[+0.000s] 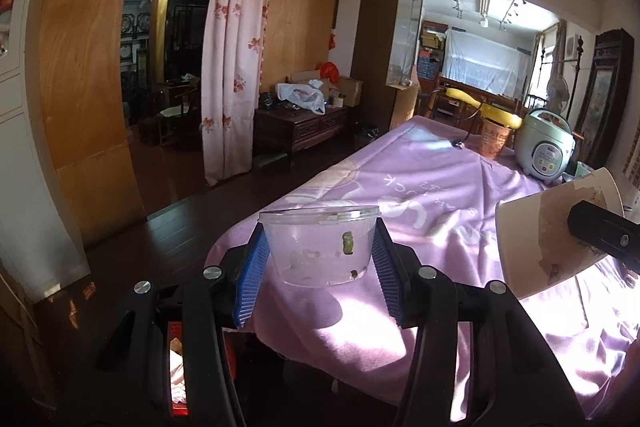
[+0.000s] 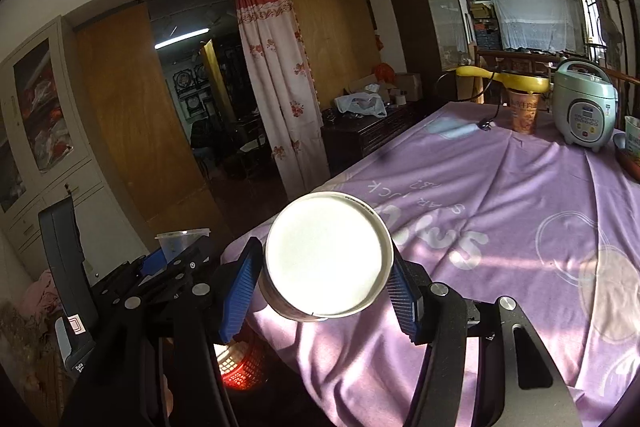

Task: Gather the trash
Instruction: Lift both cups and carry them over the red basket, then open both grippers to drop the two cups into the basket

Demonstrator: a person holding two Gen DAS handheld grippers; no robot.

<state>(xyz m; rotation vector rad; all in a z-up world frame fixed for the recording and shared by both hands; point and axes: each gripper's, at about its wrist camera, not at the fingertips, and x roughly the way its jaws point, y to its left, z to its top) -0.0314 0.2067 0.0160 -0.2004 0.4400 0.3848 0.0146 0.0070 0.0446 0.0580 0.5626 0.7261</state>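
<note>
Our left gripper [image 1: 320, 259] clamps a clear plastic container [image 1: 320, 247], lifted over the near-left corner of the purple-clothed table [image 1: 460, 179]. Our right gripper [image 2: 324, 279] squeezes a tipped paper cup [image 2: 324, 255] above the same corner, over a red basket [image 2: 240, 371].

Left wrist view: looks forward along its 2 fingers, close over the near corner of the purple-clothed table [image 1: 460, 183]. Right wrist view: alongside, same heading. Shared by both: table [image 2: 500, 195], floral curtain [image 1: 236, 67] [image 2: 276, 67], rice cooker [image 1: 546, 147] [image 2: 586, 107].
</note>
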